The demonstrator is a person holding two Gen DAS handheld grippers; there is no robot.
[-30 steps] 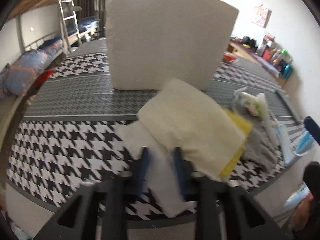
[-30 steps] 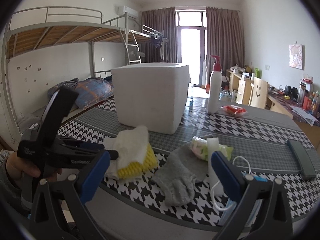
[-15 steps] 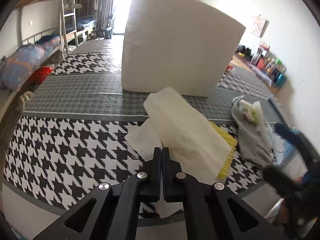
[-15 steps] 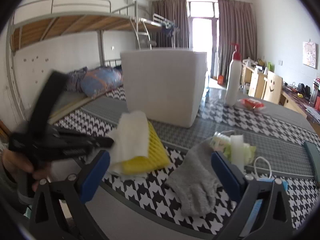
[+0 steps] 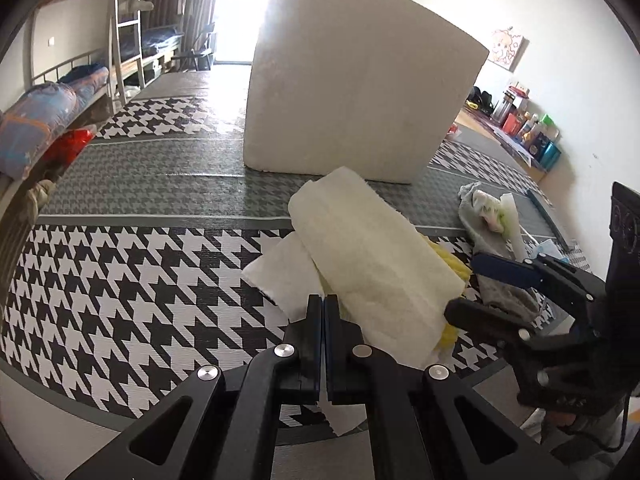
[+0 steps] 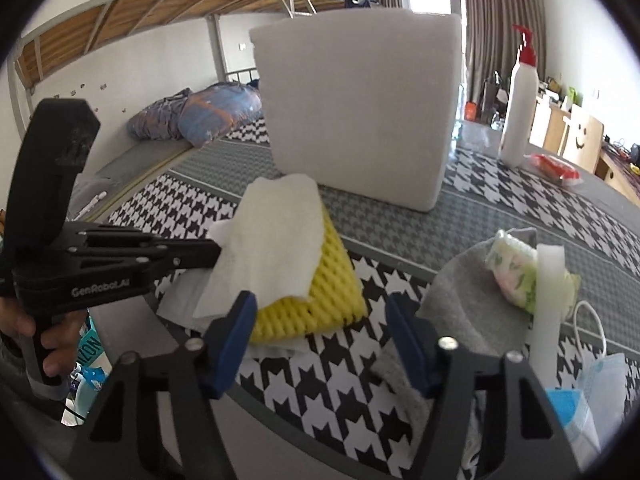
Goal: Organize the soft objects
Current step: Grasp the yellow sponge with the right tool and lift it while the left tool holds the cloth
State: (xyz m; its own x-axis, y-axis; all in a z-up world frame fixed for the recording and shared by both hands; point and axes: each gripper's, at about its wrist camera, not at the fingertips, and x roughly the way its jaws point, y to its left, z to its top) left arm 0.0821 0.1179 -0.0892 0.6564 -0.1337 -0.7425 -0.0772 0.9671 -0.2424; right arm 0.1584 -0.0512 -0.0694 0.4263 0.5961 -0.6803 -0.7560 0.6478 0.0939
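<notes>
Currently your left hand-held gripper (image 5: 323, 312) is pressed together on the white tissue (image 5: 280, 276) lying on the houndstooth worktop (image 5: 120, 280), under the cream cloth (image 5: 372, 256) and yellow sponge (image 6: 320, 284). Your right hand-held gripper (image 6: 320, 336) is closing, its jaws flanking the sponge's near edge without touching it.

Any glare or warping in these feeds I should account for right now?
Left wrist view: window glare washes out the top edge of the foam block. Right wrist view: even light; the fisheye bends the bunk frame, and the yellow sponge is sharp.
</notes>
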